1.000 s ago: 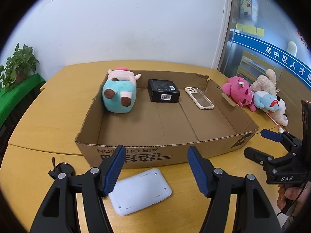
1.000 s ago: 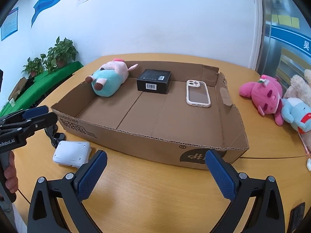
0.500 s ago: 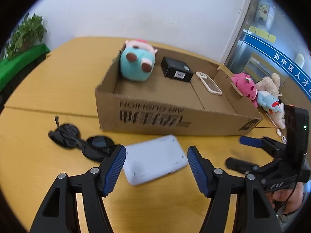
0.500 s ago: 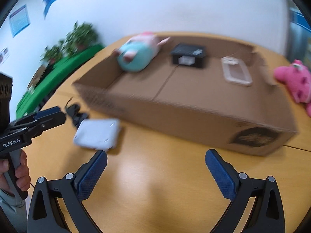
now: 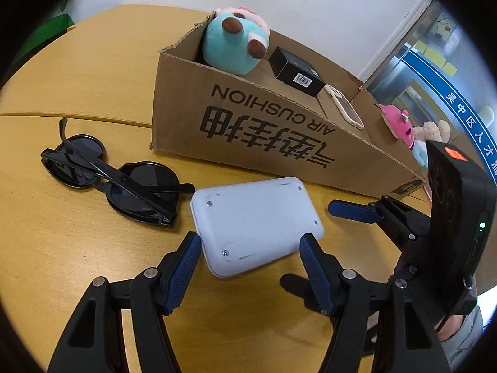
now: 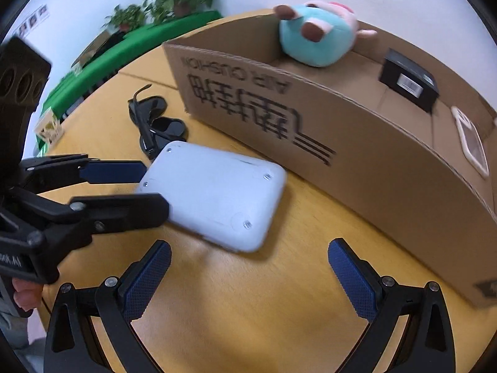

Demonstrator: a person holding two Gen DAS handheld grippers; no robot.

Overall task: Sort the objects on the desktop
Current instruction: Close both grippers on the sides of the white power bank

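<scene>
lying between the parted, unclenched fingers of the left gripper, one white device is seen, untouched; the right gripper is spread empty. beyond, one cardboard box, one pair of sunglasses; the phone case is partly hidden.

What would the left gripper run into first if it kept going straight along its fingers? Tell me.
Most likely the flat white rounded-rectangle plastic device lying on the wooden table. The left gripper stands open, its near edge already between the fingertips. Depth is hard to judge; it might meet the tabletop just under that edge.

Left gripper and right gripper angle downward, jaws apart.
</scene>
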